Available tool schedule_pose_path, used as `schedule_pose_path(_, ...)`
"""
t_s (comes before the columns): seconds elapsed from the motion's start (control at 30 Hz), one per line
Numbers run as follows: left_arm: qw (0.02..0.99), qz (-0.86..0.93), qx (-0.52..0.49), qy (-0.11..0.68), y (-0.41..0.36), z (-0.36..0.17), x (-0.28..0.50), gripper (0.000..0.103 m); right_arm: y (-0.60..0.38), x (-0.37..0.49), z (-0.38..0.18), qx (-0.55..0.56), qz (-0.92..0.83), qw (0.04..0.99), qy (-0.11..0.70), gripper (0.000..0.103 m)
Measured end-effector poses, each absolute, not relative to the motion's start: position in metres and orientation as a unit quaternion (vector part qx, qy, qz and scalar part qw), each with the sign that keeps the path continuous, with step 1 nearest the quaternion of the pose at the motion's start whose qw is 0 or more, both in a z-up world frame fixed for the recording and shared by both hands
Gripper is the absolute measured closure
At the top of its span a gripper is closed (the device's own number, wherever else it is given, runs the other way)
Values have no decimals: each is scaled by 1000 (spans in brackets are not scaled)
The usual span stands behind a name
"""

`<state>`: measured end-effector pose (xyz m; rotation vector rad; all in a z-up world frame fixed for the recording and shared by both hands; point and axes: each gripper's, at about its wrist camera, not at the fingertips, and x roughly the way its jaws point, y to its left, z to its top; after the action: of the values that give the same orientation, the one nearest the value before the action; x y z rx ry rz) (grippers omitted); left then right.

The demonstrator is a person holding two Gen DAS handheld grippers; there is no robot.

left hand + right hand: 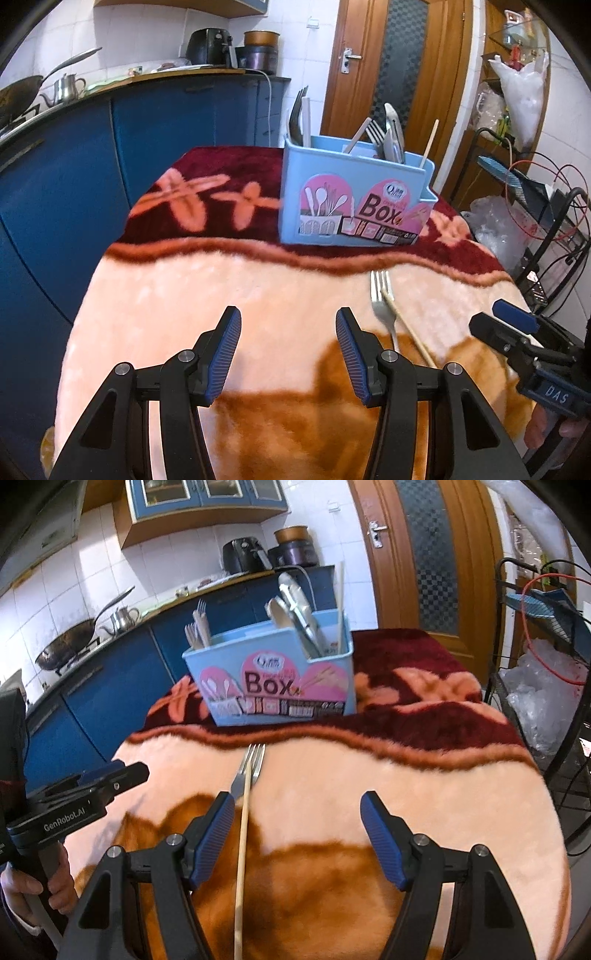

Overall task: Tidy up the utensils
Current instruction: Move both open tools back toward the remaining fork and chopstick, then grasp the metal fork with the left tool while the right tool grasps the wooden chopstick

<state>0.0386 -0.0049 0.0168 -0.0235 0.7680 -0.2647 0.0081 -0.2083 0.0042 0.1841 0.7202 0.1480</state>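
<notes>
A light blue utensil box (354, 199) stands on the blanket-covered table (184, 295), with forks, spoons and chopsticks standing in it; it also shows in the right wrist view (273, 679). A metal fork (382, 299) lies on the blanket in front of the box, with a wooden chopstick (410, 334) lying across it. My left gripper (288, 350) is open and empty, left of the fork. My right gripper (297, 834) is open and empty above the blanket; the chopstick (243, 849) runs just inside its left finger, and the fork (248, 771) lies ahead of it.
Blue kitchen cabinets (74, 177) with a wok and kettle on the counter run along the left. A wooden door (399, 66) is behind the table. A black wire rack (546, 686) with plastic bags and red cables stands at the right edge.
</notes>
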Motion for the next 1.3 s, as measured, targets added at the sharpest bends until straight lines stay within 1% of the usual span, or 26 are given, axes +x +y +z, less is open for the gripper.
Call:
schedule_pose_path(0.1,918,-126,-13,377,-2,14,39,48,-198,10,-1,75,80,925,364,33)
schedule_pose_path(0.17,917,-125,-14,378,-1,13,39,48,-192,12,-5,68,88,921,374,41)
schedule_pose_path(0.2,917,-125,-15,379,0,12,39,48,-188,13,-7,63,91,919,378,43)
schedule_pose_path(0.27,916,-124,-17,381,1,10,39,48,-182,14,-10,55,96,916,386,52)
schedule_pose_path(0.3,916,-124,-18,382,2,9,39,48,-178,15,-13,49,100,914,391,53)
schedule_pose_path(0.47,914,-124,-22,387,6,5,41,48,-167,17,-20,33,114,906,407,70)
schedule_pose_path(0.53,913,-123,-23,388,6,4,41,48,-163,16,-22,21,113,906,408,73)
schedule_pose_path(0.6,912,-123,-25,390,6,3,42,48,-161,16,-21,15,111,907,406,83)
schedule_pose_path(0.63,912,-124,-25,390,6,2,42,48,-161,16,-21,15,113,907,406,92)
schedule_pose_path(0.67,912,-125,-25,391,6,2,42,48,-162,17,-22,17,111,906,407,94)
schedule_pose_path(0.77,910,-129,-23,392,3,2,41,48,-169,18,-22,31,108,908,404,96)
schedule_pose_path(1.13,899,-158,-11,407,-20,-1,38,48,-204,14,-21,84,79,914,389,96)
schedule_pose_path(1.3,895,-169,9,413,-39,-3,36,48,-213,12,-23,101,80,914,384,96)
